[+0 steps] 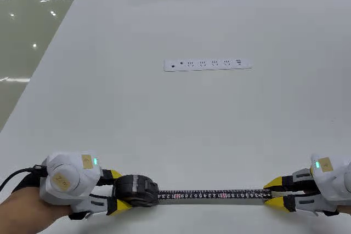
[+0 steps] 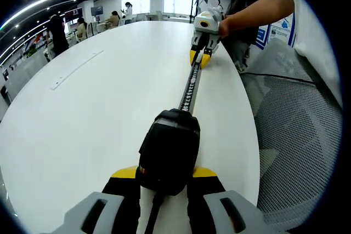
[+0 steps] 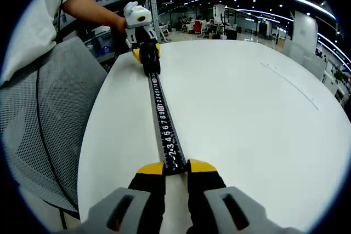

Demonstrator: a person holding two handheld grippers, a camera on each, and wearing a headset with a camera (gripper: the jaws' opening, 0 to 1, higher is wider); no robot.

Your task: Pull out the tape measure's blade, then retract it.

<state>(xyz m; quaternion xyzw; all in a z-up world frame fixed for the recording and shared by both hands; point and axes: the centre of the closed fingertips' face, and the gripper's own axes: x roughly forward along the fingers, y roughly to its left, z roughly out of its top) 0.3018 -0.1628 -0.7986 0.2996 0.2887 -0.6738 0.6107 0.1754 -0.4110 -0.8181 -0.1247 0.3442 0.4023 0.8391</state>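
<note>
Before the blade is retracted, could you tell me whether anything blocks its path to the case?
Nothing visible does: the blade runs straight over the table from the right gripper to the case.

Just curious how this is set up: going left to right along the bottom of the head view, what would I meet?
The left gripper, tape measure case in its jaws, blade pulled out, right gripper shut on the blade's end.

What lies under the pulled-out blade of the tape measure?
The bare white table lies beneath the blade. Its tip is covered by the right gripper's jaws, its other end by the black case.
</note>
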